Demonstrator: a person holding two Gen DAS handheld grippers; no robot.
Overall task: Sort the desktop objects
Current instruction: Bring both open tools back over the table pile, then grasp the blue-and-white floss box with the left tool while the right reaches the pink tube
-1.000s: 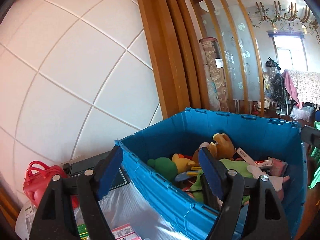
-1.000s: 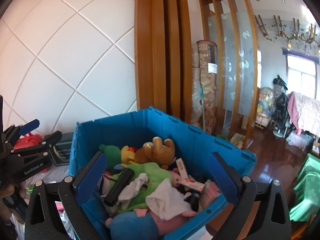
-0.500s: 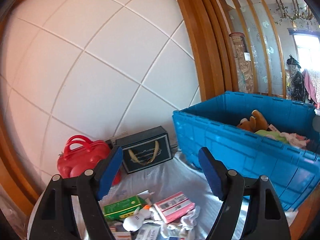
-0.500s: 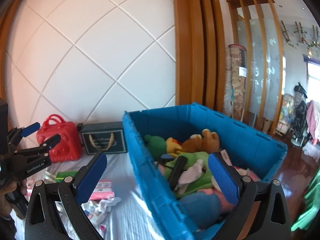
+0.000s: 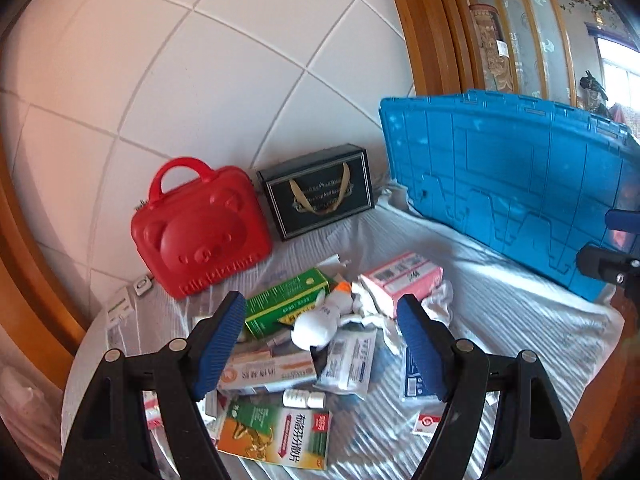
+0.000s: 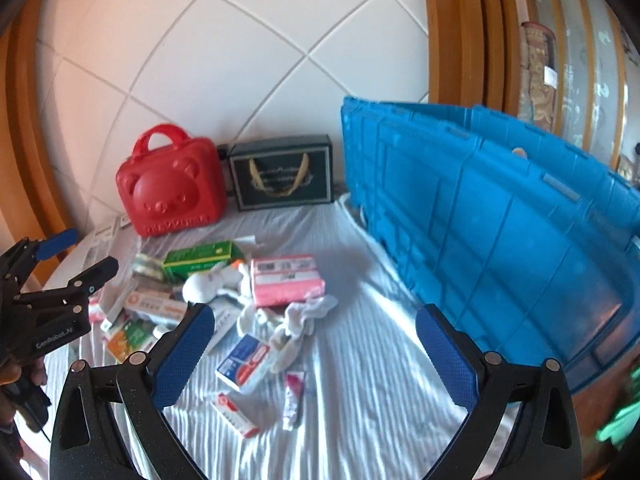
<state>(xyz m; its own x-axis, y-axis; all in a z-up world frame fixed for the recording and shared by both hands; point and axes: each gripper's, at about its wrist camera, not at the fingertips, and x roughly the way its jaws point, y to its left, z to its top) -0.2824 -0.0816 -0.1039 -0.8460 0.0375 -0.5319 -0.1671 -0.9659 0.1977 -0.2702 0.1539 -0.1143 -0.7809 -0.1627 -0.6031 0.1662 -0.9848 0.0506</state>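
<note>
Both grippers have swung down from the blue crate's stuffed interior; now we see its ribbed plastic outer wall and a table under striped, glossy white cloth. Our left gripper tilts down over a heap of cardboard medicine boxes, jaws spread and empty. Our right gripper also angles down, jaws wide with nothing between them. Among the clutter, a green box lies flat, long axis running up-right, beside a soft white plush toy. A moulded red bear-faced case stands upright against the tiled wall.
</note>
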